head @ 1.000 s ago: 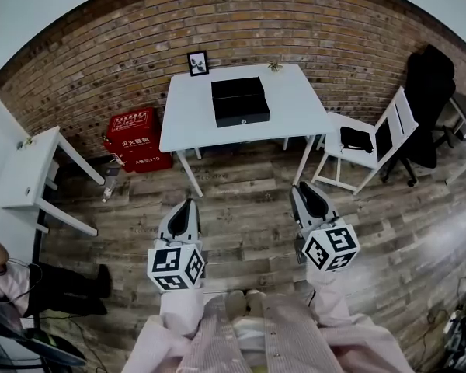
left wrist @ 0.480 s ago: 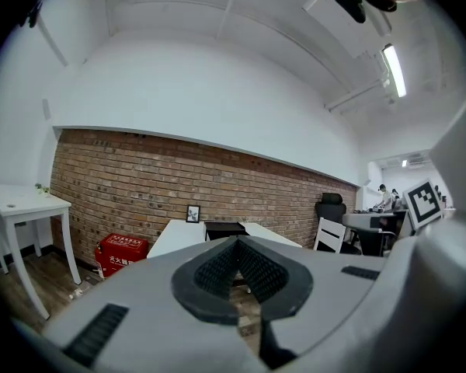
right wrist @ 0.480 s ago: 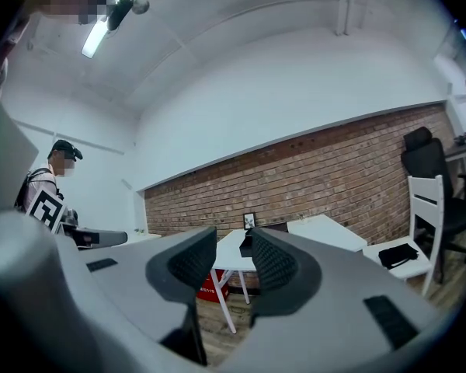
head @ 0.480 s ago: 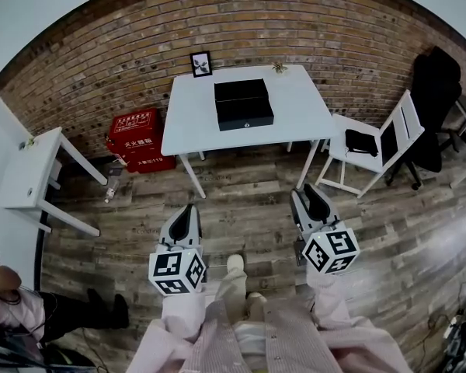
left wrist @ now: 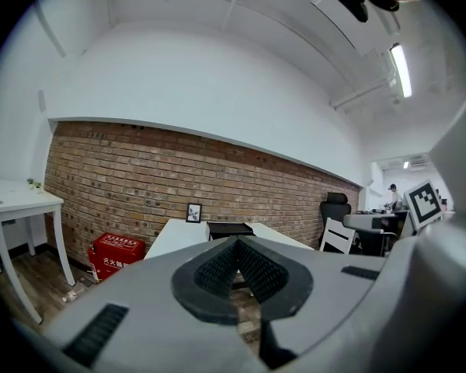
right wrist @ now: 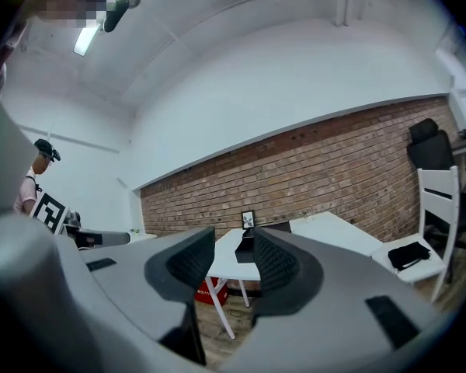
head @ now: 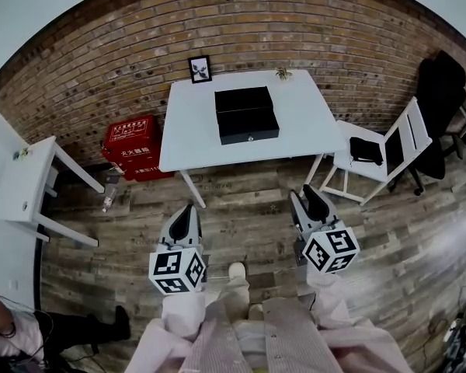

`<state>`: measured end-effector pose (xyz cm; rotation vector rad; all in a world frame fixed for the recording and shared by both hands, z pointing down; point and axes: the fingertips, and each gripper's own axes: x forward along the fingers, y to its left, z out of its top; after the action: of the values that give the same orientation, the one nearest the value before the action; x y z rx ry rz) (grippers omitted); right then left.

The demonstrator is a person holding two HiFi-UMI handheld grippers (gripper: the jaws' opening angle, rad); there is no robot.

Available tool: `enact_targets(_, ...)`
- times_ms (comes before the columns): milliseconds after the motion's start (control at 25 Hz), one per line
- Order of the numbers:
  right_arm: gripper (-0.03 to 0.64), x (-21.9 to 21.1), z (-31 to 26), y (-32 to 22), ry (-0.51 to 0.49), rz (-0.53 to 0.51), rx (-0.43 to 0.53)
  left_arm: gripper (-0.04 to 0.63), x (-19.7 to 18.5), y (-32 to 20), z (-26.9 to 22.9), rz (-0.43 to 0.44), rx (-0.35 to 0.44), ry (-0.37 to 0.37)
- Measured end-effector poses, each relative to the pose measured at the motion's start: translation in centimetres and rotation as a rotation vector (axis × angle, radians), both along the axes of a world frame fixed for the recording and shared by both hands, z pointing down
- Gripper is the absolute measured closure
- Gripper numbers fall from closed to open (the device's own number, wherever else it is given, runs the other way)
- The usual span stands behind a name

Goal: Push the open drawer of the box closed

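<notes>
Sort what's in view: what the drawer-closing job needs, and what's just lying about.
Job: box, its open drawer, table under it.
Lying about: red crate, picture frame, plant, white chair, bag on it, side table.

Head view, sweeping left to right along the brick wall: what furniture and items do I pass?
Small white side table → red crate → white table bearing the black box → white chair → black office chair.
</notes>
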<state>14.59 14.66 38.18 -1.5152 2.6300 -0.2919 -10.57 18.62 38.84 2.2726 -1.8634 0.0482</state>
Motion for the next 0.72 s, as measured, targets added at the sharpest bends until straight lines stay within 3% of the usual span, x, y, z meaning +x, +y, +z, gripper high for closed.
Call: enact_targets(720,0.479,-3.2,1.3,-12.5,-0.028,0.112,-0.072,0.6,-3.0,-14.7,1.4,0.098,-0.051,0.011)
